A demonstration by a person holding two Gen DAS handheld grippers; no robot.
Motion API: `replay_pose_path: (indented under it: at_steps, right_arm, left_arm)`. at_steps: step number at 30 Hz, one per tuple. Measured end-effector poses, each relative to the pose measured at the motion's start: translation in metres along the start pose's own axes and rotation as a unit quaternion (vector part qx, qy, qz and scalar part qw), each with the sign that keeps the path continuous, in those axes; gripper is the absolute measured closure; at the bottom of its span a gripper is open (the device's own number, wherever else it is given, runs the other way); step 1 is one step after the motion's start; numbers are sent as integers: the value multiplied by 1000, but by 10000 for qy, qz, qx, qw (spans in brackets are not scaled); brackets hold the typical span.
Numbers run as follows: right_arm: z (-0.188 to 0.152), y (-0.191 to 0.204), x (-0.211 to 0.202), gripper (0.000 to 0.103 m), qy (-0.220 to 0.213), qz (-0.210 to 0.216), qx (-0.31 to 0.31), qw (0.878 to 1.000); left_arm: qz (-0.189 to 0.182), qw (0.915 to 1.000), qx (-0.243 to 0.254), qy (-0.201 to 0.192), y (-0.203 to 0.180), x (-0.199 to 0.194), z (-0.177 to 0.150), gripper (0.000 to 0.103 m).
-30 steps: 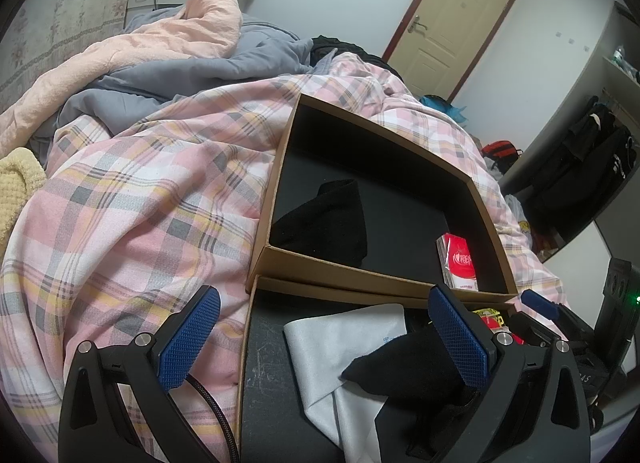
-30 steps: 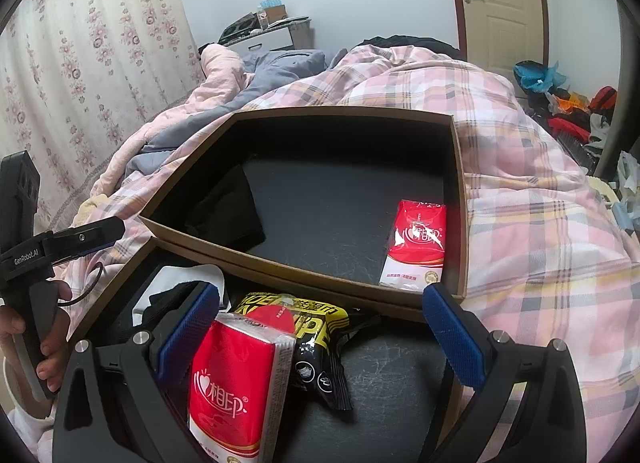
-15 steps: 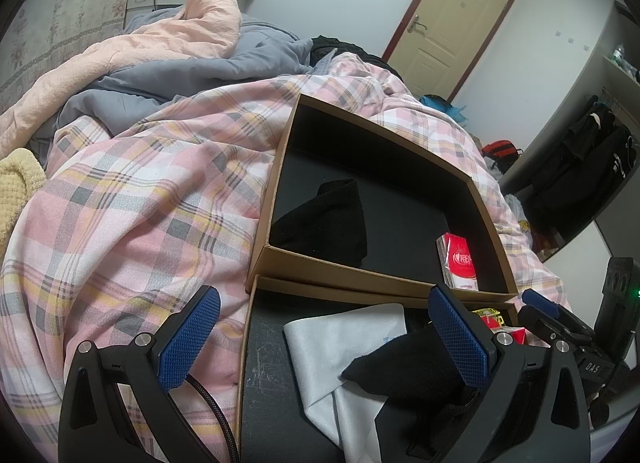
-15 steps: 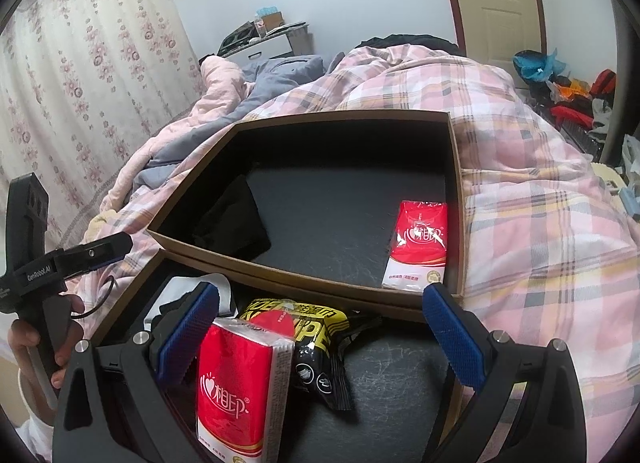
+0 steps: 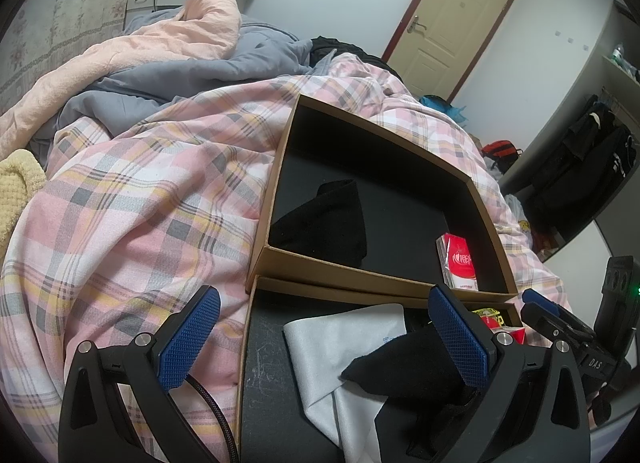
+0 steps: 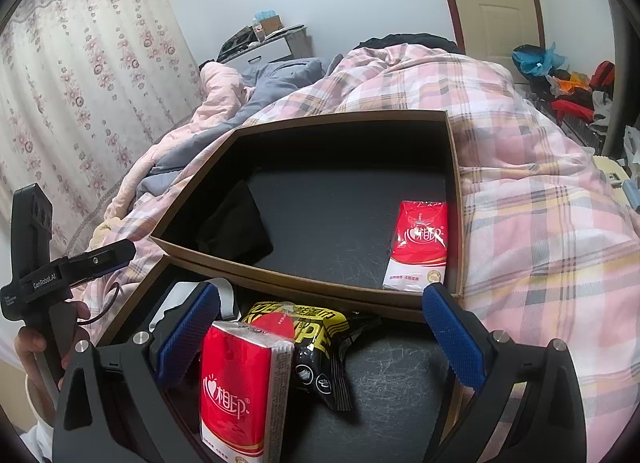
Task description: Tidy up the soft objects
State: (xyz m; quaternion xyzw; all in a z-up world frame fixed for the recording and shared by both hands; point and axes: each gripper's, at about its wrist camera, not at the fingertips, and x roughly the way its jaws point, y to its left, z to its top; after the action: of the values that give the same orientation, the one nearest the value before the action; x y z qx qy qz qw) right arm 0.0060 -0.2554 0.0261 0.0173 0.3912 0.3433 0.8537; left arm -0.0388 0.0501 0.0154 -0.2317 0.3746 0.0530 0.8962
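Boxes are counted as two in the left wrist view: a far box (image 5: 280, 167) and a near box (image 5: 246, 343), set edge to edge on a plaid quilt (image 5: 132, 215). One black sock (image 5: 328, 219) and one red tissue pack (image 5: 460, 261) are seen in the far box. In the near box one grey cloth (image 5: 340, 347) is spread, and a second black sock (image 5: 404, 363) is draped over it. The left gripper (image 5: 324, 339) is held wide apart with nothing between its pads; the cloth lies between them and the second sock just by the right pad.

In the right wrist view the same two boxes are shown. Two tissue packs are counted: one in the far box, and a near tissue pack (image 6: 236, 387) standing in the near box beside one yellow-and-black packet (image 6: 316, 343). The right gripper (image 6: 320, 339) is spread wide and empty; the near tissue pack lies just inside its left pad, contact not being clear. A hand (image 6: 36, 347) is seen at the left edge.
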Motion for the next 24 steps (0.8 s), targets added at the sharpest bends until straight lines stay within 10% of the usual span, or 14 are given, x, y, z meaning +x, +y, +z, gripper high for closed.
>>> replay_pose_path:
  at_steps: [24]
  right_arm:
    - [0, -2, 1, 2, 21, -6, 43, 10000]
  left_arm:
    - [7, 10000, 6, -1, -1, 0, 0, 0]
